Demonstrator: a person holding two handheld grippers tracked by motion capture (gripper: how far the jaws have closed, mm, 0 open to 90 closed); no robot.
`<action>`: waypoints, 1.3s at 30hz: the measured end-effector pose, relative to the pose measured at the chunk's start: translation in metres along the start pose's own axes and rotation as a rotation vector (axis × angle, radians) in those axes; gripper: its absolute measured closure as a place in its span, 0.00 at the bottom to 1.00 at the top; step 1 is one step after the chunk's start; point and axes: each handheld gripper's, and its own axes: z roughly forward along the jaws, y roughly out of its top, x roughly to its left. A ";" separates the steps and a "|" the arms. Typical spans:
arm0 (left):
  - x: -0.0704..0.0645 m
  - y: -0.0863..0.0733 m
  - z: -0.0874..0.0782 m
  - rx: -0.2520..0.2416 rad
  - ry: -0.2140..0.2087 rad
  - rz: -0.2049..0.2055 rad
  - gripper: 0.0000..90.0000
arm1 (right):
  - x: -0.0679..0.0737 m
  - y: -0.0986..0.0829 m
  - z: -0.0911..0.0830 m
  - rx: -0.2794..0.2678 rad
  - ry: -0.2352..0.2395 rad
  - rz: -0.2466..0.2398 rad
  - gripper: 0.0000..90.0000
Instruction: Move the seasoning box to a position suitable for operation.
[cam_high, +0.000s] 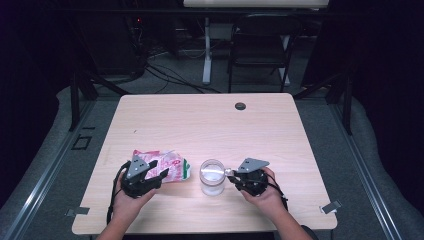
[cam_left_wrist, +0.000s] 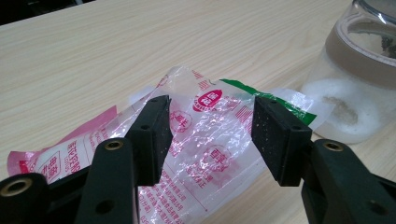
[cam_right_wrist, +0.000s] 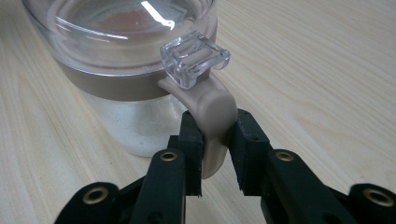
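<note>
Item one, at the left of the table: my left gripper, held in my left hand, its jaws spread wide and holding nothing. In the left gripper view this same tool hangs just over a crinkled plastic bag, the two pads straddling the clear film without pressing it; I cannot tell whether either pad touches the film. Item two: the bag itself, lying flat on the light wood, printed in pink and red with a green strip at the end nearest the jar, mostly transparent, slack and creased. Item three, near the middle of the near edge: a clear glass jar standing upright just right of the bag, with a tan band under its transparent lid and a low layer of white granules at the bottom. Item four: the jar's tan handle, a curved tab hanging from the band, topped by a clear square latch. Item five: my right gripper, in my right hand, closed narrow on that handle; in the right gripper view its jaws press the tab from both sides. Item six, far off at the table's back edge: a small dark round grommet, well apart from everything else.
</note>
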 end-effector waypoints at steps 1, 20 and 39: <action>0.000 0.000 0.000 0.001 -0.001 -0.003 0.52 | 0.000 0.000 0.000 -0.001 0.001 0.001 0.84; -0.003 0.013 -0.004 -0.016 -0.063 -0.042 0.57 | -0.009 -0.003 -0.024 -0.034 -0.029 0.124 0.71; -0.036 0.083 0.010 -0.056 -0.167 -0.033 0.53 | -0.005 0.046 -0.067 -0.067 -0.100 0.221 0.60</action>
